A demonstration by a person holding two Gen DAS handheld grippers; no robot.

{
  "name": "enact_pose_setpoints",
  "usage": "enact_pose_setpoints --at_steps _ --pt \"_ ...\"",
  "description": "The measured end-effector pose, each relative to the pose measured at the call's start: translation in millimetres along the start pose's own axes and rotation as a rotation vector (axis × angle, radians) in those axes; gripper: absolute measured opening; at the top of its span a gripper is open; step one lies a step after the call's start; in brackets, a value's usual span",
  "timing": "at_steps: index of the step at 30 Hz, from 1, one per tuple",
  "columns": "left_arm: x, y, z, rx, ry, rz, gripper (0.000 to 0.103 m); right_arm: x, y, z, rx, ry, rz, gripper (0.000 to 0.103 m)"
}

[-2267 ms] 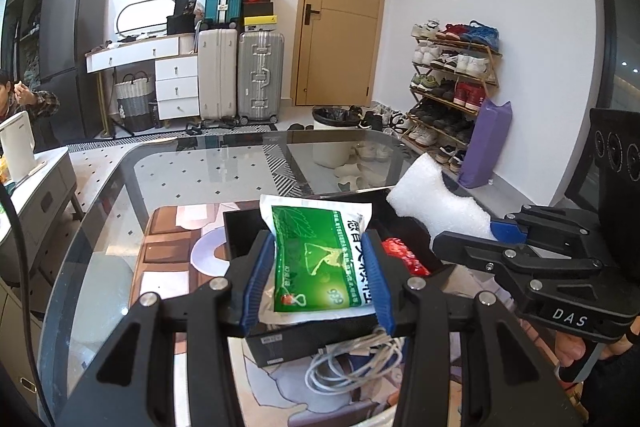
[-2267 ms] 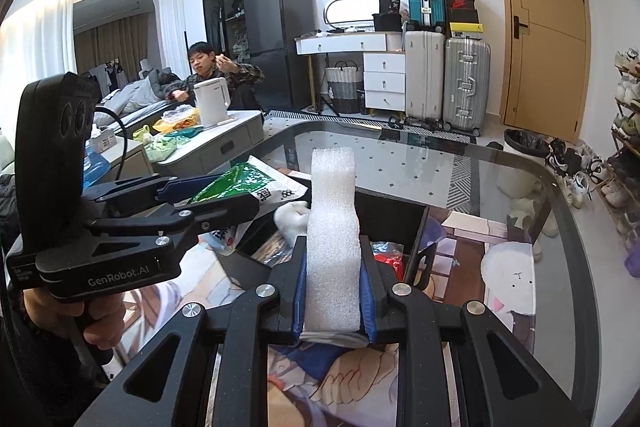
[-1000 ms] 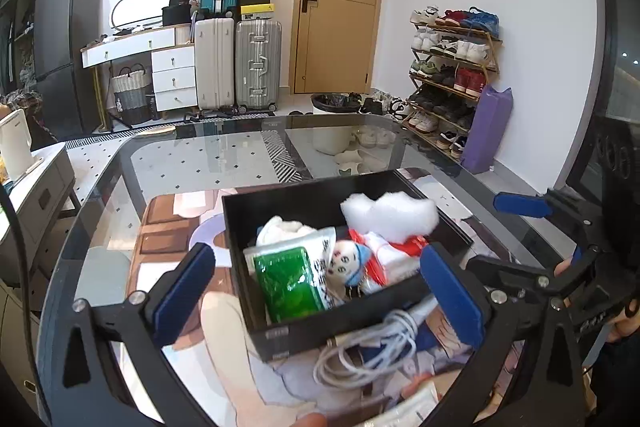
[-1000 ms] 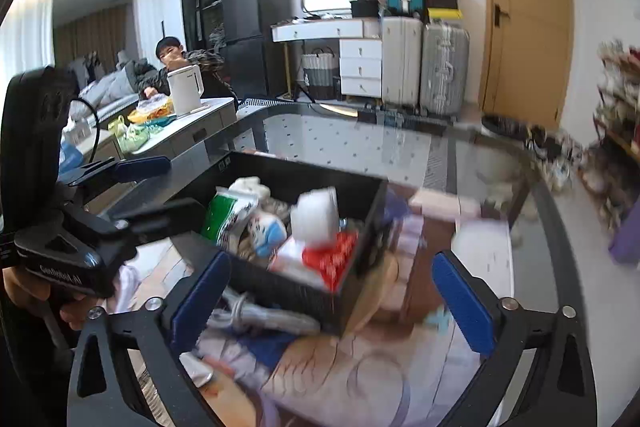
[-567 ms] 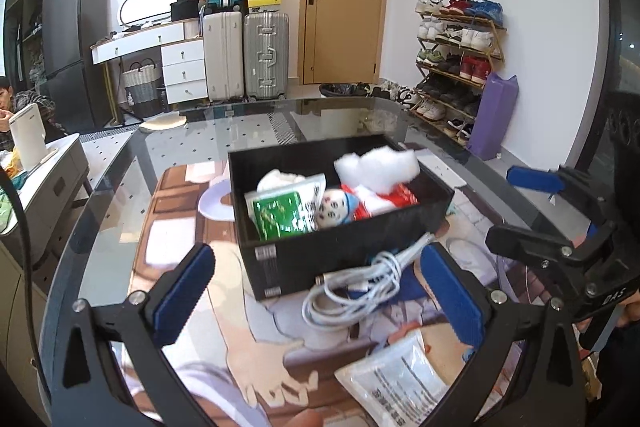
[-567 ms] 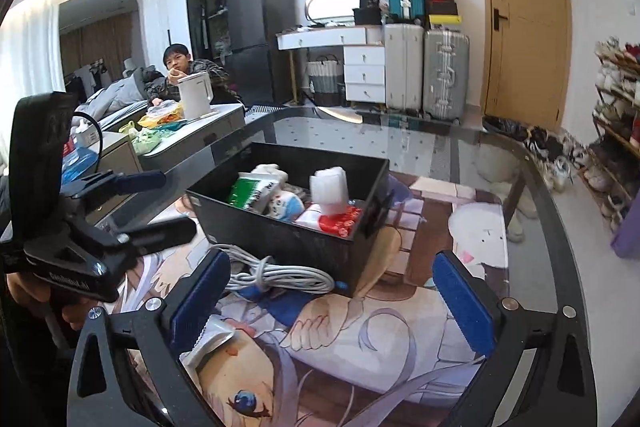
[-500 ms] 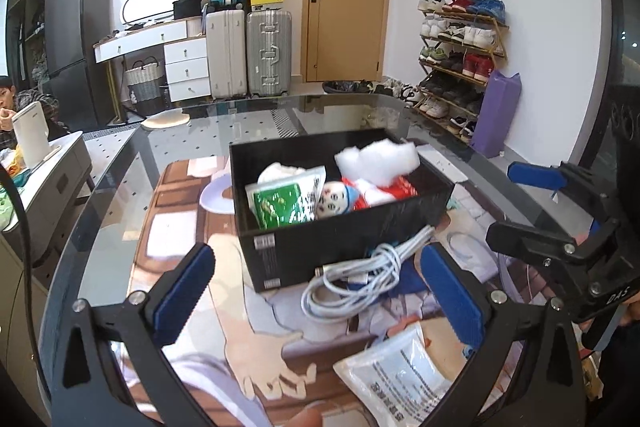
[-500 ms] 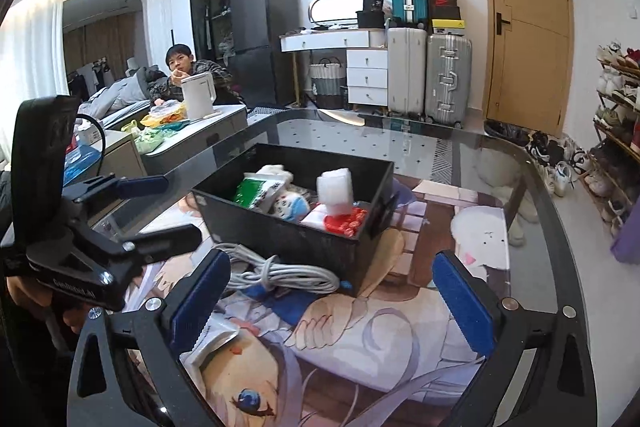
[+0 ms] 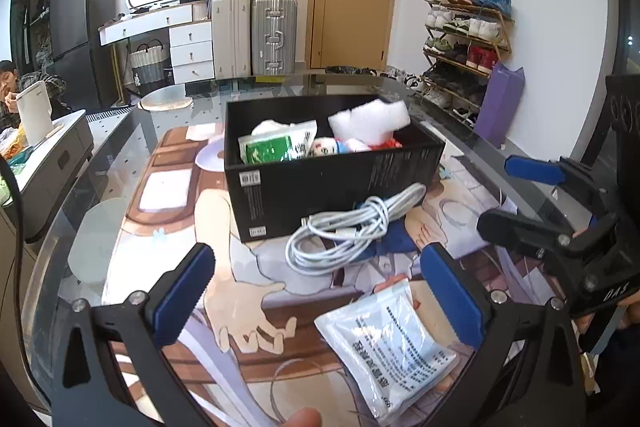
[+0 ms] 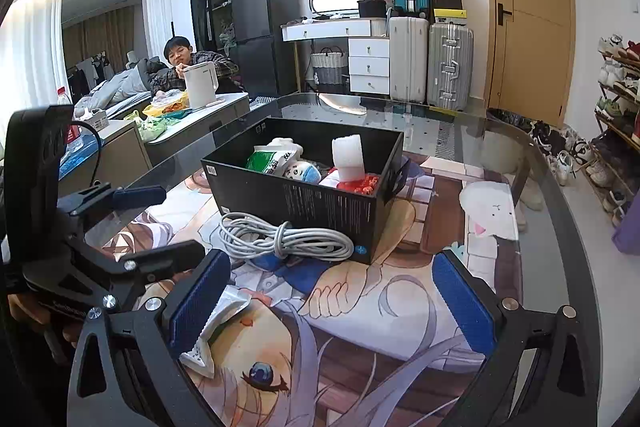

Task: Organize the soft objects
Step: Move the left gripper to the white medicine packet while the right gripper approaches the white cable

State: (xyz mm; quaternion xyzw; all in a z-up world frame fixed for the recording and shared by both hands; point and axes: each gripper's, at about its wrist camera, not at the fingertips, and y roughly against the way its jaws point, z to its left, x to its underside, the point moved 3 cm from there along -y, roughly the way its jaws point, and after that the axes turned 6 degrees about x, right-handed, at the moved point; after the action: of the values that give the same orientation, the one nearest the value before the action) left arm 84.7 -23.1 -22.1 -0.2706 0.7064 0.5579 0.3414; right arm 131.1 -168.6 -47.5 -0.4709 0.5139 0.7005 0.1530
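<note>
Through the left wrist camera I see my left gripper [image 9: 318, 293] spread wide and holding nothing, its blue-padded fingers [image 9: 182, 293] hanging over the printed cartoon table mat [image 9: 236, 303]. Just ahead stands the black rectangular cardboard box [image 9: 332, 183], which holds the green-and-white plastic packet [image 9: 276, 147], the white foam block [image 9: 370, 121], a small round-faced plush doll [image 9: 326, 149] and something red that I cannot identify. A coiled white cable [image 9: 348, 229] lies against the box's near wall, and a clear plastic sachet with printed text [image 9: 390, 347] lies between my fingers.

Through the right wrist camera my right gripper [image 10: 332, 301] is likewise released and empty above the mat [image 10: 360, 327]. The box [image 10: 312, 203] sits beyond it, the foam block [image 10: 348, 155] upright inside beside the green packet [image 10: 266, 161]. The cable [image 10: 280, 237] rests in front, and the left gripper [image 10: 160, 223] shows at the left edge.
</note>
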Motion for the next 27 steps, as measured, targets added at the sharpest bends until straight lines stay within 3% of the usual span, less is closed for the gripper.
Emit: enact_pose_setpoints --at_steps 15,22,27 --pt "25.9 -12.7 -25.9 0.059 -0.073 0.113 0.103 4.8 1.2 -3.6 0.009 -0.021 0.006 0.103" --pt "31.3 -23.6 -27.7 0.002 -0.118 0.165 0.103 7.1 -3.0 -3.5 0.013 -0.025 0.020 0.103" --pt "31.9 -28.6 -9.4 -0.024 -0.073 0.185 0.103 9.9 -8.9 -5.1 0.013 -0.033 0.038 0.103"
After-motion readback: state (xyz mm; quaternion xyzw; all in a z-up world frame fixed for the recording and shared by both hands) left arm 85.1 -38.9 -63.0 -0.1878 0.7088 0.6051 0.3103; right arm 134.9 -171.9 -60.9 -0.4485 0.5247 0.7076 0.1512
